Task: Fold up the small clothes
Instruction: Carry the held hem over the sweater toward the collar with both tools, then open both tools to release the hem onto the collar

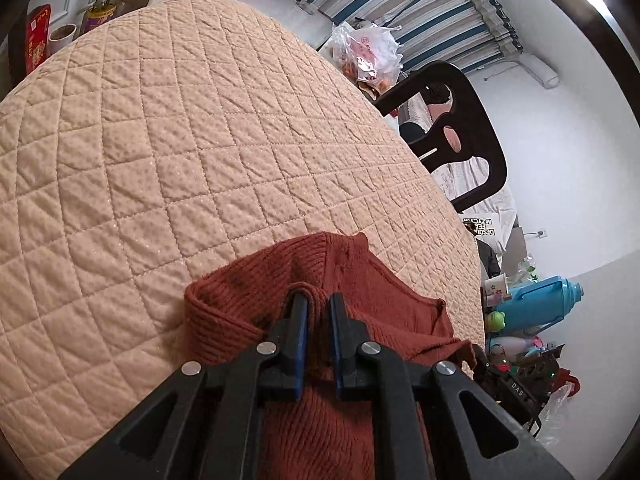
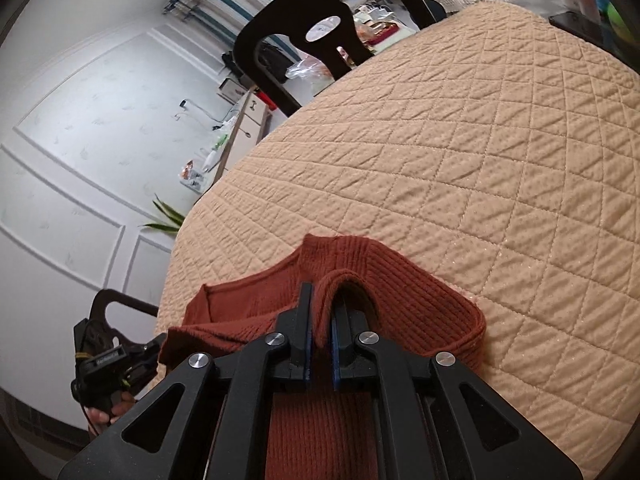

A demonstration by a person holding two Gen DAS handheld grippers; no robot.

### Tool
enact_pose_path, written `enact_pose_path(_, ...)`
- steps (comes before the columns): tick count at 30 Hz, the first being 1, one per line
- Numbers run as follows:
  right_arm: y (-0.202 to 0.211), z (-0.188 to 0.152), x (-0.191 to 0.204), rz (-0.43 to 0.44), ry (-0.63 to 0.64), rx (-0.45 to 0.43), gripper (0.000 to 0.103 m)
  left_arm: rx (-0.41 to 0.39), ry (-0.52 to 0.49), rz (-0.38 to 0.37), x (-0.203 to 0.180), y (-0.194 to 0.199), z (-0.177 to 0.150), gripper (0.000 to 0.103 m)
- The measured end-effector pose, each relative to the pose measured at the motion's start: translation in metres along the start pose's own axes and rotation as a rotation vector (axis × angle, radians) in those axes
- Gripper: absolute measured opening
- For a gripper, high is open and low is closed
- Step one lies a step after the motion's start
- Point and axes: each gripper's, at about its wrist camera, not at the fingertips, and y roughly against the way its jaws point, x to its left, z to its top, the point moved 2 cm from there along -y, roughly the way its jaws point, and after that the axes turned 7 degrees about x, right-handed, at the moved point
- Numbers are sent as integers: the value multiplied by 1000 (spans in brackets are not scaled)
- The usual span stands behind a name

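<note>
Rust-red ribbed knit top point(image 1: 360, 292) at the near edge of a peach quilted cover point(image 1: 192, 136), lying across between the two grippers, collar end toward the far side. Soft, thick weave, rolled hems, fine vertical ribs. Left gripper point(image 1: 318, 304) pinching a raised fold of the knit between blue pads, nearly closed. Right gripper point(image 2: 322, 300) likewise clamped on a humped fold of the same top point(image 2: 400, 280). Diamond stitching, puckered and dimpled, across the cover point(image 2: 460, 140). Black moulded chair point(image 1: 464, 128) beyond the edge.
</note>
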Motion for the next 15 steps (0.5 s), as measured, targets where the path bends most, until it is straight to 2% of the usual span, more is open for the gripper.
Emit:
enact_pose_path(4, 2, 4, -2, -14, -16, -34, 20, -56, -19, 39, 0, 7, 4, 31)
enact_pose_path(7, 7, 5, -2, -31, -18, -61, 25, -80, -40, 47, -3, 13, 4, 31)
enact_pose_path(12, 12, 2, 5, -49, 14, -79, 25, -101, -82, 77, -9, 19, 1, 32)
enact_pose_path(14, 15, -1, 12, -57, 44, -86, 25, -110, -104, 83, -12, 23, -3, 42)
enact_pose_path(15, 16, -2, 15, -62, 62, -89, 25, -117, -121, 86, -14, 26, -6, 43)
